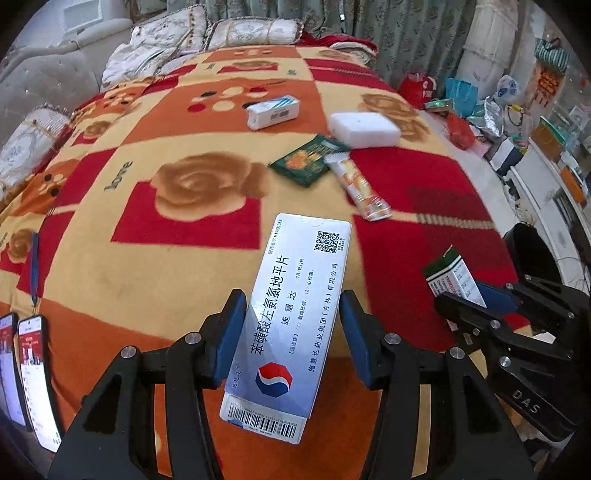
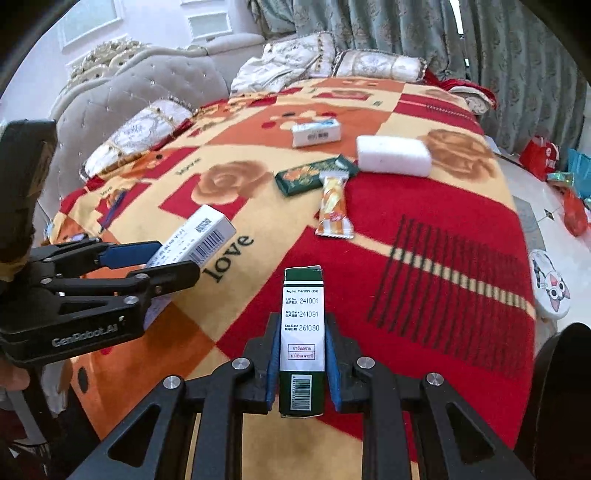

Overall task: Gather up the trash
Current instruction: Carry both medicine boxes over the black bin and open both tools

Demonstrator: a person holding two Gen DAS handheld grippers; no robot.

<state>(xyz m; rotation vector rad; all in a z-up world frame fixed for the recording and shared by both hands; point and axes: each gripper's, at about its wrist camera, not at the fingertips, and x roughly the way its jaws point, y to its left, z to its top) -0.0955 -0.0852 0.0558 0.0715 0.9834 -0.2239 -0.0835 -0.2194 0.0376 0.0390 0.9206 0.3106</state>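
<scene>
Two claws, two cartons lifted over the bed

Both claws hang above a bed spread with a red, orange and cream blanket [image 1: 192,110] patterned with roses. The left claw [image 1: 291,314] clamps a long silver-blue medicine carton [image 1: 291,317] by its two long sides, blue pads pressed flat against it, the barcode end nearest the camera and the QR code at the far end toward 12 o'clock. The right claw [image 2: 301,354] is closed tight on a slim green-and-white box [image 2: 303,332], which stands up between the pads with printed dates facing the lens and a barcode at its lower end.

From the left wrist view the right claw shows at 3 o'clock with its box; from the right wrist view the left claw sits at 9 o'clock with its carton.

Four more pieces lie loose on the blanket. A white box with blue stripes [image 1: 273,110] rests farthest off, toward 12 o'clock. A plain white block [image 1: 364,129] lies at about 1 o'clock from it. Nearer in, a dark green packet [image 1: 308,160] lies flat, and an orange-and-white snack wrapper [image 1: 360,186] overlaps its edge at 3 o'clock, running down toward 5 o'clock.

Pale embroidered pillows [image 1: 255,31] line the headboard end. Two phones [image 1: 35,380] sit at 8 o'clock in the left wrist view.
</scene>
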